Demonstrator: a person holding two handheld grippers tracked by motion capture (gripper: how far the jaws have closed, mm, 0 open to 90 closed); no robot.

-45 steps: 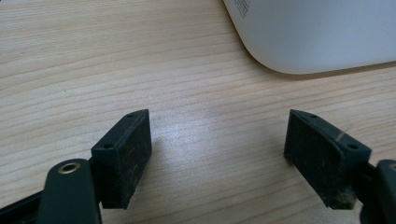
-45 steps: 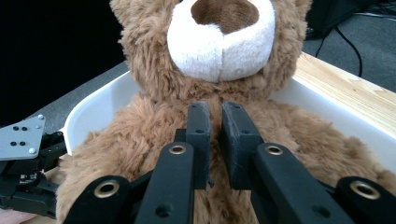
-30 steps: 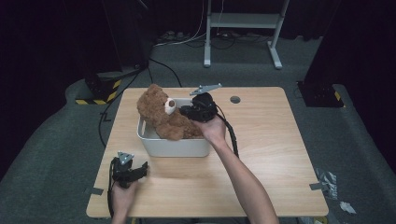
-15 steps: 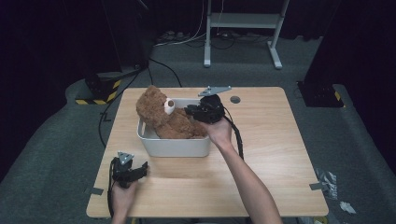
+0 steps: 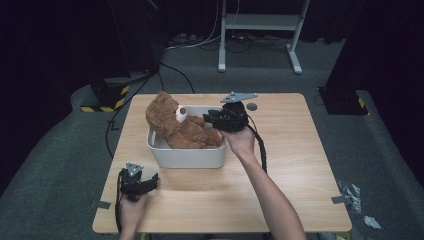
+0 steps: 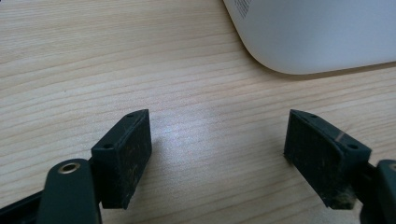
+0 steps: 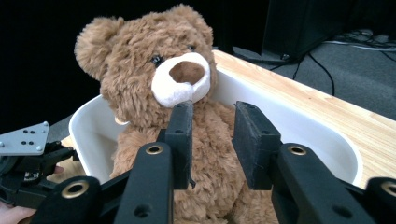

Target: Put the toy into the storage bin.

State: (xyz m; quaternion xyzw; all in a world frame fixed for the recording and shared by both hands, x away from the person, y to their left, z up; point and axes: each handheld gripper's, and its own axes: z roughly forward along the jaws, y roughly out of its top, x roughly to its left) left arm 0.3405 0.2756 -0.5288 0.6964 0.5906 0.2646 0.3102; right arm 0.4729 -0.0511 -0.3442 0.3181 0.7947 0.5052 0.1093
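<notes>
Sitting in the white tub (image 5: 185, 155) at the middle of the bench (image 5: 300, 165), the teddy bear (image 5: 177, 125) leans back with its head toward the tub's far left corner, body running along the tub toward the right gripper (image 7: 212, 140). That gripper hangs just beside the bear's belly, jaws parted a little with nothing between them, facing its chest. The left gripper (image 6: 217, 154) rests spread wide and empty near the front edge, so the right hand is much the nearer.

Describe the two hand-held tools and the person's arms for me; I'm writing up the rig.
Both tools, the left tool and right tool, are black, each topped by a grey three-cornered plate and trailing a black cable. Their jaws are flat rectangular black pads with small screw holes, on arms with metal-ringed pivot holes. The forearms are bare: no sleeves or gloves visible.
</notes>
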